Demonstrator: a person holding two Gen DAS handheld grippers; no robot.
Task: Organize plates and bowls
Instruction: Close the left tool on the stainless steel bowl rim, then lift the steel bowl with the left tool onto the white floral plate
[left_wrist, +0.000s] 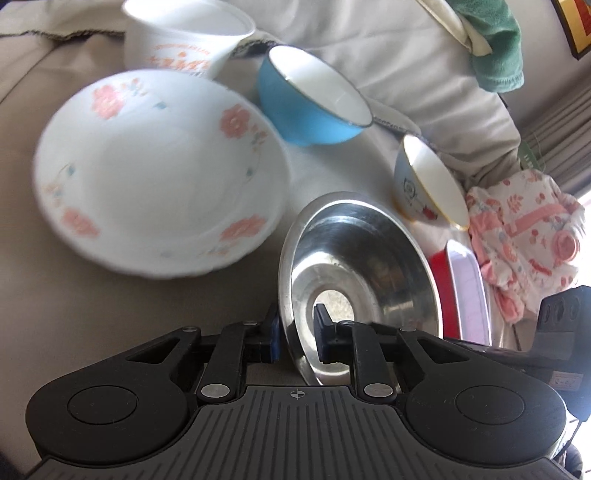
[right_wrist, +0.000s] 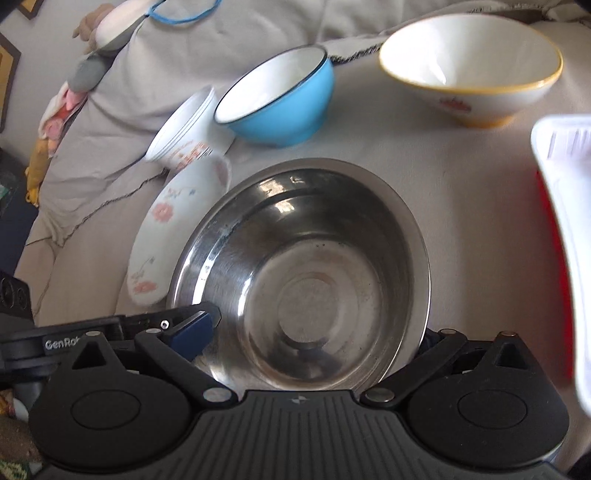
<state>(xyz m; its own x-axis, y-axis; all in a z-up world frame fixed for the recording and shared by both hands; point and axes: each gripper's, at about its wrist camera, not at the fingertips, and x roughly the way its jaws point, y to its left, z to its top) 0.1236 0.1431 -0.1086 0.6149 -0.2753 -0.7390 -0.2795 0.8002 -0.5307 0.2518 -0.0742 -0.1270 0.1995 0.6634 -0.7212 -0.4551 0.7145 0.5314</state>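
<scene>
Pinching the steel bowl's rim while my other gripper spreads wide around it

From my left wrist view, my left gripper (left_wrist: 295, 332) is clamping the near rim of the steel bowl (left_wrist: 354, 280) — one pad outside the wall, one inside — and the bowl is tilting on the cloth-covered surface (left_wrist: 325, 162), just beside the floral plate (left_wrist: 159, 173), with the blue bowl (left_wrist: 314, 99) and the yellow-rimmed bowl (left_wrist: 428, 181) beyond. From my right wrist view, my right gripper (right_wrist: 314, 332) is standing fully open, its fingers straddling the steel bowl's (right_wrist: 306, 266) near edge and pressing on nothing; the red-and-white dish (right_wrist: 561, 229) is crowding the right side. I am judging the thin edge grip as the risk — the slick metal could pivot and slip, knocking into the floral plate (right_wrist: 173, 236).
</scene>
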